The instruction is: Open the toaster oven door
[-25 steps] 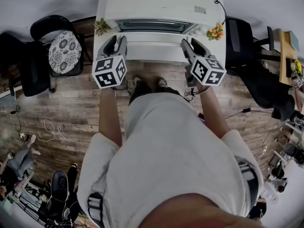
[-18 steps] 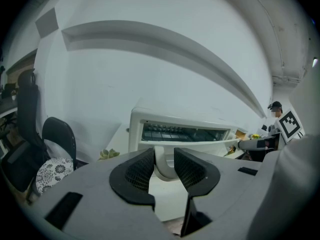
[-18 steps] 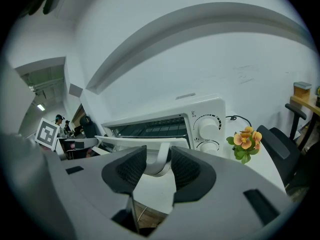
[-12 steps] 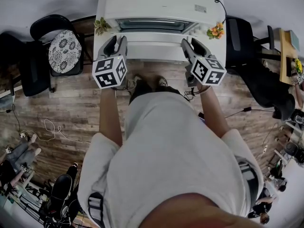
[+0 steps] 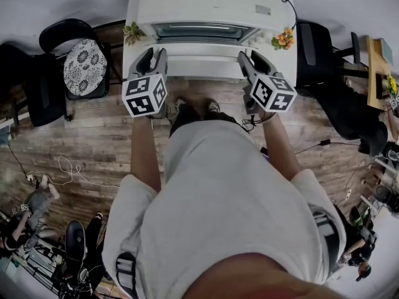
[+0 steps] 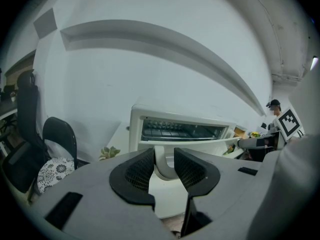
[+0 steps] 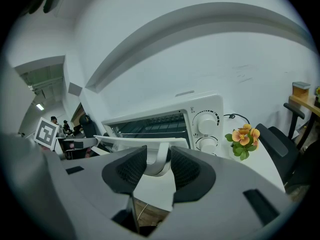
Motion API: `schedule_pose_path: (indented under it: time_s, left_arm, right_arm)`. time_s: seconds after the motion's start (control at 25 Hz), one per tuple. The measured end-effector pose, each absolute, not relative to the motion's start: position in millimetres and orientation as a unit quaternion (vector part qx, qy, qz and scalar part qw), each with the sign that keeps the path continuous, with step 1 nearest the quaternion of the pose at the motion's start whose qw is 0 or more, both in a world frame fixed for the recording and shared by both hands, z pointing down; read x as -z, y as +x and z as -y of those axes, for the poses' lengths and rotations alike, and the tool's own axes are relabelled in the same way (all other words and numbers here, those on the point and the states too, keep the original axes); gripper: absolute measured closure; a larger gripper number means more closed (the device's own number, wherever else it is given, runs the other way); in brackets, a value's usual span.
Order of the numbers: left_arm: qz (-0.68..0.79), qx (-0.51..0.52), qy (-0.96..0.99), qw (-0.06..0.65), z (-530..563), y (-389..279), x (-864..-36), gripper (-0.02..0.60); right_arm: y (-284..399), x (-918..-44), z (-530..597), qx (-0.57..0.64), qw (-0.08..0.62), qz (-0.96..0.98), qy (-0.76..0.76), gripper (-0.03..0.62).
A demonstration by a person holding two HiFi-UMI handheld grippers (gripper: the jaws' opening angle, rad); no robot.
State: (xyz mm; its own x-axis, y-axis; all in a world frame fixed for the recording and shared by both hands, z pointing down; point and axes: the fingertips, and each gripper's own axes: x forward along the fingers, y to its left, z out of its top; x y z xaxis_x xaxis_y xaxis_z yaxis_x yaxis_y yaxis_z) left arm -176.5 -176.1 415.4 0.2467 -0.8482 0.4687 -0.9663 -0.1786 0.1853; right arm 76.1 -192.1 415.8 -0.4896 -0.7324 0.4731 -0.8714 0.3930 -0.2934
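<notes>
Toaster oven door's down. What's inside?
A wire rack spans the toaster oven cavity, and nothing shows on it. The cavity floor is hidden behind the lowered door.

Looks like an office doubling as a lab: black office chairs, cables trailing over the wood floor, other people working round the edges.

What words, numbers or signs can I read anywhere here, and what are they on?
No text here is legible.
Grey sticker on top of the white toaster oven: too small to read.
Markings round its white dials: too small to read.
Black-and-white square patterns on the two marker cubes: codes, no letters.
</notes>
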Motion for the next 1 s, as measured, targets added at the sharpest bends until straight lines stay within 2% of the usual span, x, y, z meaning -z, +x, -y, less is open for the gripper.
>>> schedule_pose_path:
  time_s: [1.0]
  left_arm:
    - [0.606, -0.137, 0.750, 0.227, 167.1, -175.1, -419.1, 0.442]
  right_arm:
    - [77.7, -419.8, 184.4, -0.258, 0.140, 0.828, 0.478, 0.445]
